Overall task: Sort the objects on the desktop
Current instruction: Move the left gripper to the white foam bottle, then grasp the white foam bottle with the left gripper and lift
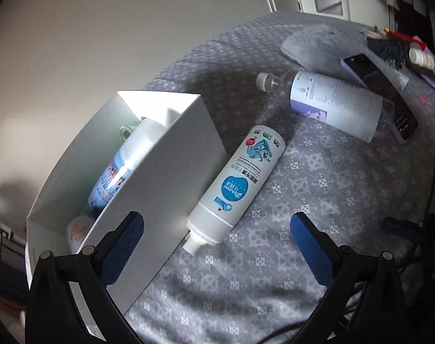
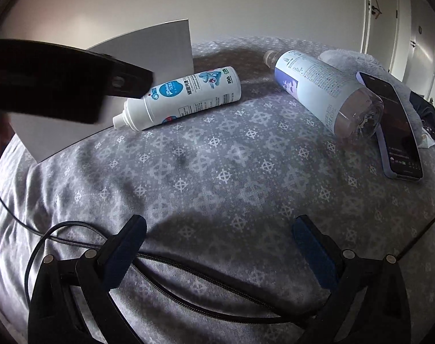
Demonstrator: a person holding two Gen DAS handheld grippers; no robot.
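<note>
Two handheld grippers over a surface covered in grey patterned fabric [image 2: 217, 177]. The left gripper [image 1: 217, 229] has its blue-padded fingers spread wide and grips nothing; its left finger hangs in front of the near wall of a white open-topped box [image 1: 171, 172], its right finger over bare fabric. The right gripper [image 2: 219, 230] is likewise wide open and empty, well short of the objects, with black cables [image 2: 188, 275] running beneath it. A white spray bottle with a blue label [image 1: 237, 183] lies on its side just beside the box's right wall, nozzle pointing near; in the right wrist view the same spray bottle [image 2: 183, 97] lies at the far left, partly behind the dark body of the left gripper. Inside the box lies a white bottle with a printed label [image 1: 125, 160], and a second item at the near end that is too blurred to identify. To the right, a larger clear bottle with a white and purple label [image 2: 320, 89] lies on its side, its base touching a smartphone in a lilac case [image 2: 395, 123]. A grey plush cloth [image 1: 320, 43] lies beyond them.
</note>
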